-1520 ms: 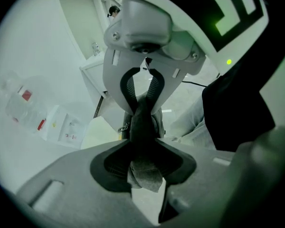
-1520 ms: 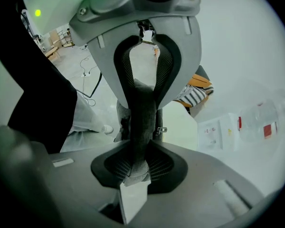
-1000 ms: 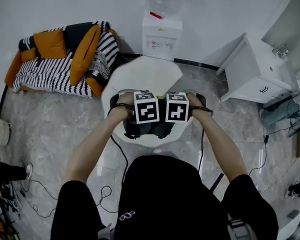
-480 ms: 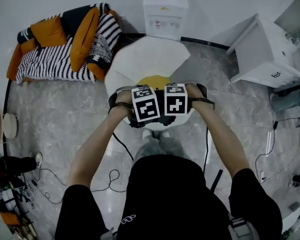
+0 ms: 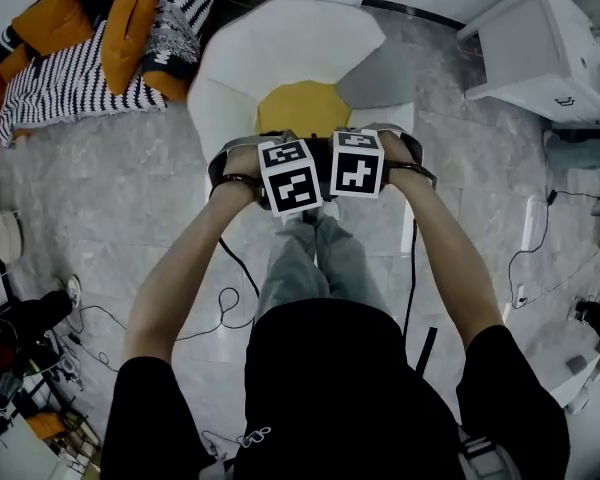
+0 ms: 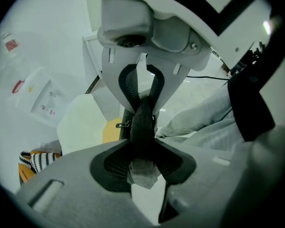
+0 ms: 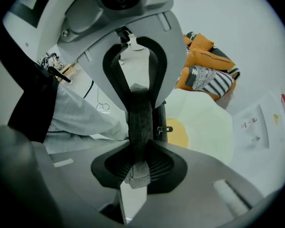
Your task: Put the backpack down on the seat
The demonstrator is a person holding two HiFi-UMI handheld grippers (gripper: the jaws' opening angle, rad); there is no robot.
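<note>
Grippers: left gripper (image 6: pixel 143 133) and right gripper (image 7: pixel 140 133) held side by side at centre of the head view, marker cubes almost touching, both above the front of the white chair (image 5: pixel 280 43).
Far left: sofa (image 5: pixel 75 63) with a black-and-white striped throw and orange cushions, set against the wall, just beside the chair's left flank.
Floor, left: loose cables (image 5: pixel 215 313) trailing over grey marbled tile.
Left gripper: jaws drawn in narrow, pinching a dark grey strap (image 6: pixel 143 109) that runs straight up between the pads, with the frayed strap end poking out toward the camera.
Backpack: backpack (image 7: pixel 160 114) dark, with a zipper pull showing just beside the gripped webbing. Hangs under the two cubes, which hide nearly all of it from above. Held over the front part of the seat (image 5: pixel 298 108). Cannot tell whether it touches the seat.
Seat: yellow cushion panel set into the chair's white shell, and seen past the jaws in both gripper views.
Legs: grey trousers (image 5: pixel 315 268) directly below the grippers, near the chair's front.
Right gripper: jaws likewise narrow, clamped on a matching strap (image 7: pixel 140 109), upright between the pads, its cut end sticking out below the pinch.
Far right: white cabinet (image 5: pixel 545 48) well apart from the chair, across a stretch of floor.
</note>
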